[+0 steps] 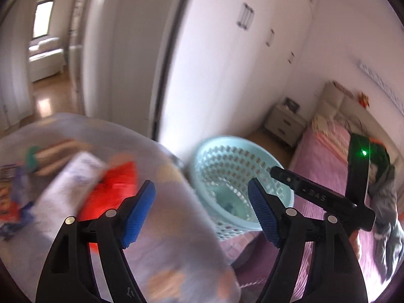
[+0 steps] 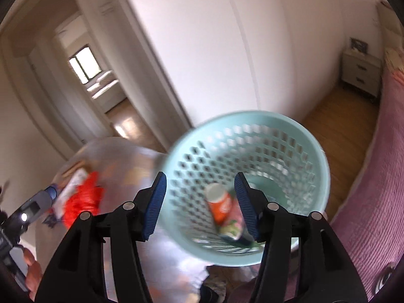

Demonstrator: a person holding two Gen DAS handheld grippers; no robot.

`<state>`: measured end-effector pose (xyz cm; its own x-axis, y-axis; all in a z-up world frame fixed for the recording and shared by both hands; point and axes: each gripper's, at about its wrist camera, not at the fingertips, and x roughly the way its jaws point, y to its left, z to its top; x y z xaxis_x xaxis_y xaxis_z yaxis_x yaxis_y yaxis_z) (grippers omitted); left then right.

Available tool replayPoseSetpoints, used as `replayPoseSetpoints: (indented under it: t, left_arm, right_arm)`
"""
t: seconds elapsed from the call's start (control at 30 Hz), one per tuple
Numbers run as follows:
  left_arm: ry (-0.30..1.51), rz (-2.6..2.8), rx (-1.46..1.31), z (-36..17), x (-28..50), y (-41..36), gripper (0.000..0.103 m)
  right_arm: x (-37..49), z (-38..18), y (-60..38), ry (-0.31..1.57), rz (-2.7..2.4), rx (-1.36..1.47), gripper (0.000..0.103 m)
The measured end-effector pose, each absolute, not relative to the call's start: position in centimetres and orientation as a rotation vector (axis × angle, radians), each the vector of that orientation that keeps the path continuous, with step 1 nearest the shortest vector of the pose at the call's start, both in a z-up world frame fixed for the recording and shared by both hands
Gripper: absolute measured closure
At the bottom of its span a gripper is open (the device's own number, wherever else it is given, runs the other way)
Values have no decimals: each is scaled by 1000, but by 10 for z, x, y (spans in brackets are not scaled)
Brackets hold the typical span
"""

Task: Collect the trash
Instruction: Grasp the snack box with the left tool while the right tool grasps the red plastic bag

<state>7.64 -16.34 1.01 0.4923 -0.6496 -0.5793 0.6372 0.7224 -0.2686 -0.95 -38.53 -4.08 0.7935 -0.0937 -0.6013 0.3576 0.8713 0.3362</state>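
Note:
A pale blue perforated waste basket is tilted with its mouth toward me; it also shows in the left wrist view. Inside lie an orange paper cup and a crumpled wrapper. To its left hangs a clear plastic bag, also in the right wrist view, holding red trash, a white packet and other blurred litter. My left gripper is open in front of the bag and basket. My right gripper is open at the basket's mouth, and it appears in the left wrist view.
White wardrobe doors stand behind. A bed with a pink cover is on the right, with clothes on it. A nightstand stands by the far wall. An open doorway leads to another room. The floor is wood.

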Motion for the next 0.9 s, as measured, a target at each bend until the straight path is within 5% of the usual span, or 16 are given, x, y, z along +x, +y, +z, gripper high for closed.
replayPoseSetpoints:
  t: [0.57, 0.9]
  left_arm:
    - [726, -328, -56, 12, 149, 24, 24]
    - [784, -263, 28, -20, 180, 22, 24]
  right_arm:
    - [64, -17, -226, 613, 29, 280, 45]
    - [91, -48, -185, 699, 72, 273, 35]
